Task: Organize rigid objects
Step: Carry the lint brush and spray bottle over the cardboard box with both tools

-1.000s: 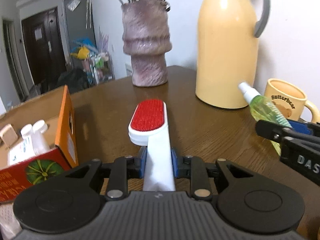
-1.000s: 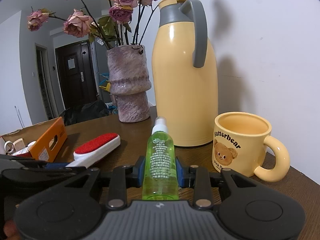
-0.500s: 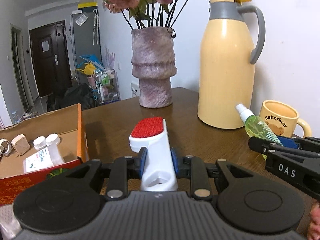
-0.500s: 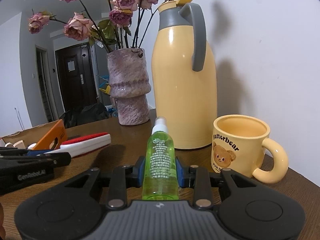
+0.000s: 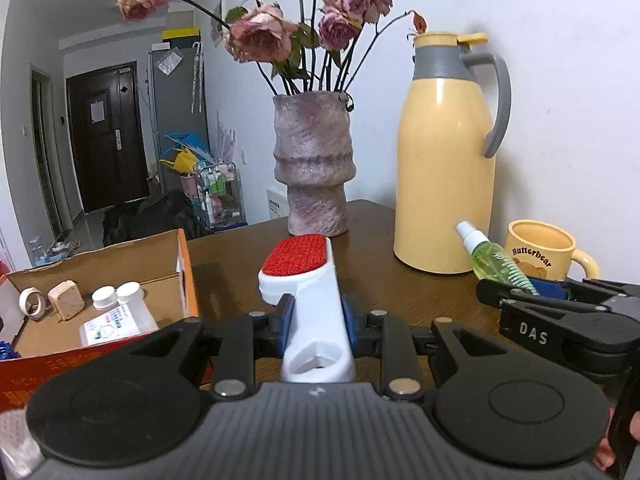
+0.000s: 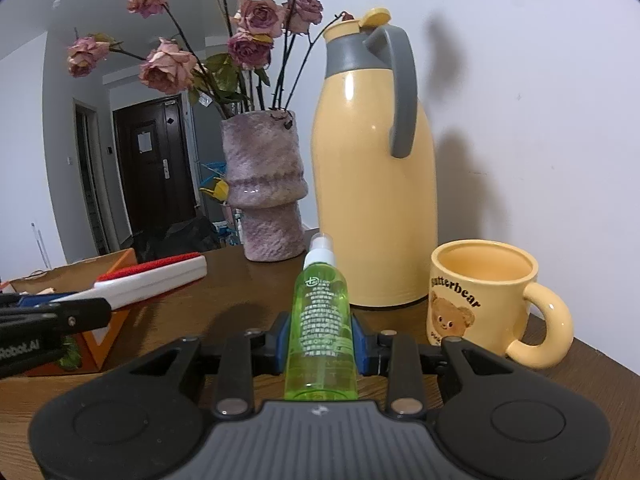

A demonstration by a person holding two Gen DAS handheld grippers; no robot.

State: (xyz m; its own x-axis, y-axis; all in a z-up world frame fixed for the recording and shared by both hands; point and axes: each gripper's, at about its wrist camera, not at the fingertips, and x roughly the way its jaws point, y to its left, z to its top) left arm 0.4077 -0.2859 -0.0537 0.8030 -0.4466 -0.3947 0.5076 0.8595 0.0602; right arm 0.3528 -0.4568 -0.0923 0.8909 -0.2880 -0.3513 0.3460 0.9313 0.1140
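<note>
Behind the dark wooden table stands a white wall, and at about ten o'clock in the left wrist view a hallway leads to a dark door.

Compared with a second ago, I have lifted my left tongs and tipped them more level: the flowers above the vase were cut off before and now show fully, and the cardboard box has slid lower, to about nine o'clock. I think this means the lint brush is off the table and travelling toward the box. My right tongs have hardly moved; the thermos and the mug sit almost where they were.

Both tongs are clamped. The left ones squeeze the white plastic handle of the brush, and the right ones squeeze the green spray bottle around its middle.

The brush has a smooth, hard handle and an oval red pad that looks like velvet. The bottle is a clear green cylinder with a white nozzle, slippery I guess. The vase is rough and purple-grey, with a waist. The thermos is glossy yellow with a grey handle. Inside the box lie two small white-capped bottles, a tape roll and a wooden block.
</note>
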